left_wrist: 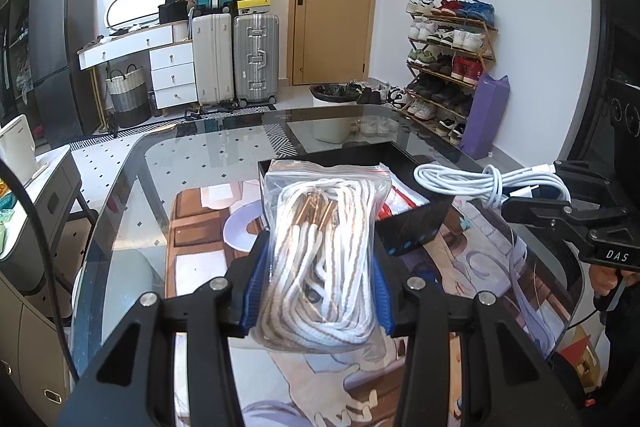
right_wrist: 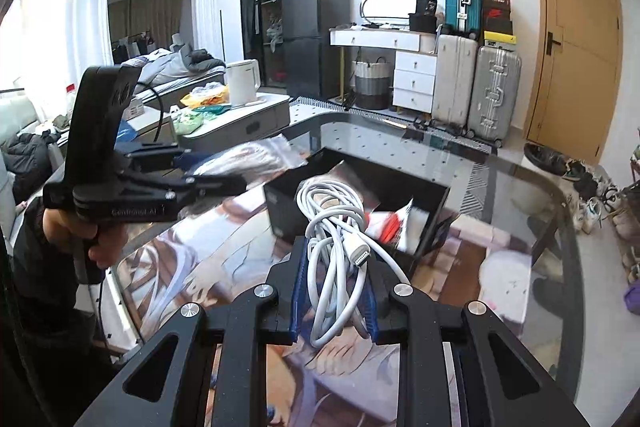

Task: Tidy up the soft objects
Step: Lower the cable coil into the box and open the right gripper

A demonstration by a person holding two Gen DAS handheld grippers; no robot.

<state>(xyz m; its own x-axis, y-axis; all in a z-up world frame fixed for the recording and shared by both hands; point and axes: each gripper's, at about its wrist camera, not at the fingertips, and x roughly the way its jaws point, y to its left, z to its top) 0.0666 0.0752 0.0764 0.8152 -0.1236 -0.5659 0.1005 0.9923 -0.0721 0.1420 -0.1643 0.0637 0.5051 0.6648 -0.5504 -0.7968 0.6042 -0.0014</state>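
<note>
White cable (right_wrist: 340, 259) bundled loosely, pinched in the right gripper (right_wrist: 334, 301) above the box (right_wrist: 424, 227); trailing loops may snag its rim or slip free. Left gripper (left_wrist: 318, 291) clamps the bagged laces (left_wrist: 320, 259) over the table (left_wrist: 192, 163); slick plastic could slide out.

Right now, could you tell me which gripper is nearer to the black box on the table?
Hard to call. The left gripper holds its bag of laces up against the black box; the right gripper holds its white cable just short of it.
</note>
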